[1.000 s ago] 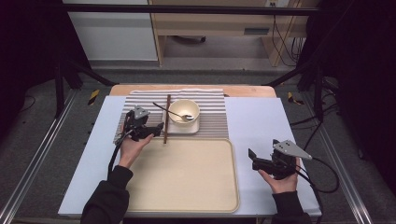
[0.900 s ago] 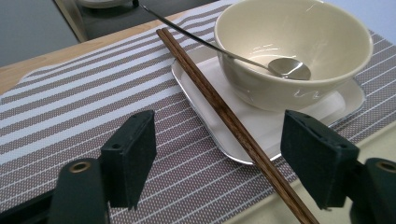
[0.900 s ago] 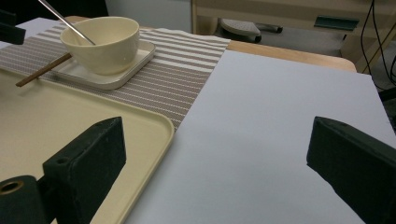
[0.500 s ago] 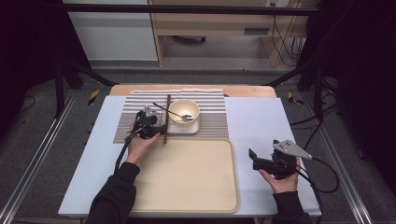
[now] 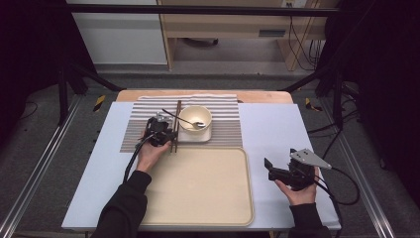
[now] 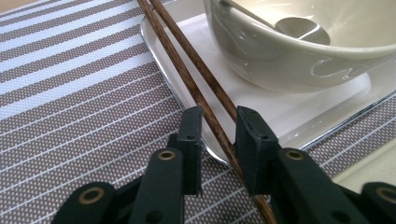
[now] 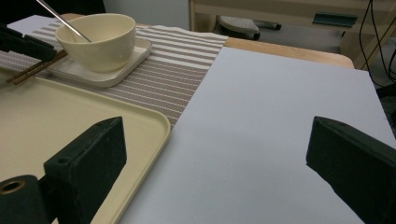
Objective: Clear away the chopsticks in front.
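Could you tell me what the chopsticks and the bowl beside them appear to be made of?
The chopsticks look like dark brown wood with a matte finish: faint grain runs along them. The bowl looks like glazed ceramic, though it could be melamine: its cream surface is smooth and throws bright reflections.

High view looks down from above the table's near edge; both gripper views sit low — sharing the bowl (image 5: 195, 121) (image 6: 299, 42) (image 7: 95, 39).
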